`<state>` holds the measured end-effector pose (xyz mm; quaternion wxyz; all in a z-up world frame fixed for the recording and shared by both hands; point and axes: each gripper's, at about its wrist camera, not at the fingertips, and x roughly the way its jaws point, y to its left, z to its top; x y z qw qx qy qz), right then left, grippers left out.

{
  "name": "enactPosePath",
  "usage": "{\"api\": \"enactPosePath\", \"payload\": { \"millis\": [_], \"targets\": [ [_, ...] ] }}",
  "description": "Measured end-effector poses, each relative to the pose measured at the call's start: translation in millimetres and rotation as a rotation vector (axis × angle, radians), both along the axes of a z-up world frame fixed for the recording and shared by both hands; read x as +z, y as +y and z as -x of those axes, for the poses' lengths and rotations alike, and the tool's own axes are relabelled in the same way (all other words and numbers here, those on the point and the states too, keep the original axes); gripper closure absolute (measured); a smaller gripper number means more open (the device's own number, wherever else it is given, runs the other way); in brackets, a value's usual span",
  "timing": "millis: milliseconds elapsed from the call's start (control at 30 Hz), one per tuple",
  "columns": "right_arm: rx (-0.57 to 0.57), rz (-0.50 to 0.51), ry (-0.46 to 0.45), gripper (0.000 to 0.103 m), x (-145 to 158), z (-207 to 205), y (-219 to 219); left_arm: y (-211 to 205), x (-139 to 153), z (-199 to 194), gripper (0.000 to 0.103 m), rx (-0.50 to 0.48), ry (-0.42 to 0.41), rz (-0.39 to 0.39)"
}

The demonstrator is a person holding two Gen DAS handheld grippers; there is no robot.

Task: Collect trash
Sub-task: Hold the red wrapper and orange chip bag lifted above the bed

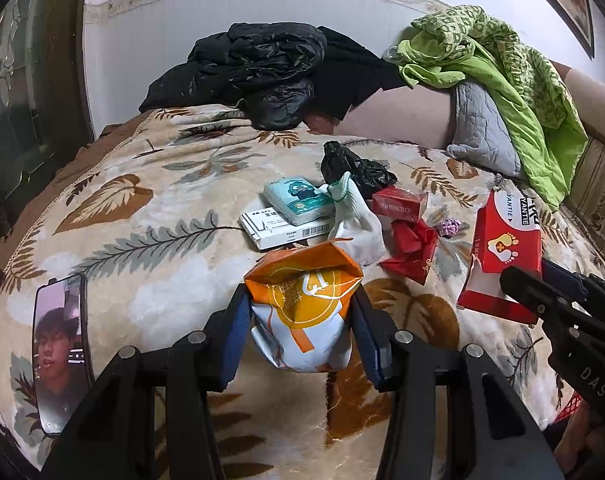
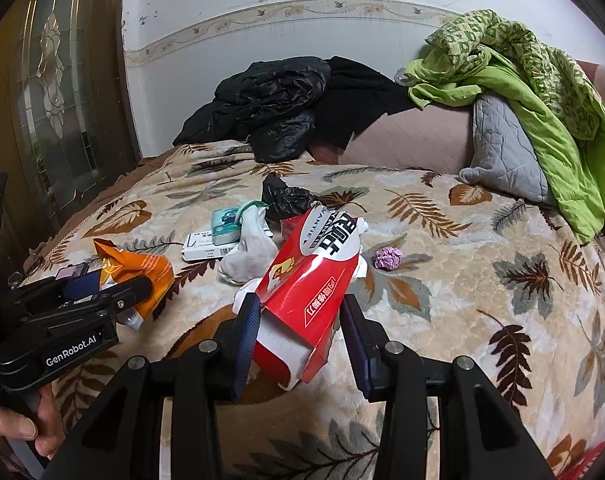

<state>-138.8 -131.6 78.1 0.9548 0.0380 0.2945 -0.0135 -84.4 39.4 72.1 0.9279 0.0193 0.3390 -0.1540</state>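
My left gripper (image 1: pixel 300 300) is shut on an orange and white snack bag (image 1: pixel 302 320), held just above the leaf-patterned blanket (image 1: pixel 142 240). My right gripper (image 2: pixel 298 308) is shut on an open red carton (image 2: pixel 314 264), raised over the bed. In the right wrist view the left gripper (image 2: pixel 114 288) and the snack bag (image 2: pixel 142 272) appear at the left. On the blanket lie a black plastic bag (image 1: pixel 354 168), a red cigarette pack (image 1: pixel 398 202), a crumpled red wrapper (image 1: pixel 412 248), a pink paper ball (image 1: pixel 449 227), a white glove (image 1: pixel 354 220), a teal tissue pack (image 1: pixel 298 200) and a white flat box (image 1: pixel 282 232).
A phone (image 1: pixel 60 352) lies face up at the blanket's left edge. A black jacket (image 1: pixel 254 64) is piled at the back against the wall. A green cover (image 1: pixel 502 68) drapes over a grey pillow (image 1: pixel 482 132) at the back right. A glazed door (image 2: pixel 50 100) stands to the left.
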Motion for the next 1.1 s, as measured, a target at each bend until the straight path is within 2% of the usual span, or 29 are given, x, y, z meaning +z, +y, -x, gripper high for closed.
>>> {"api": "enactPosePath", "payload": {
  "millis": [1100],
  "targets": [
    [0.000, -0.002, -0.003, 0.059, 0.9, 1.2, -0.9, -0.7, -1.2, 0.3, 0.055, 0.002, -0.010, -0.008]
  ]
}}
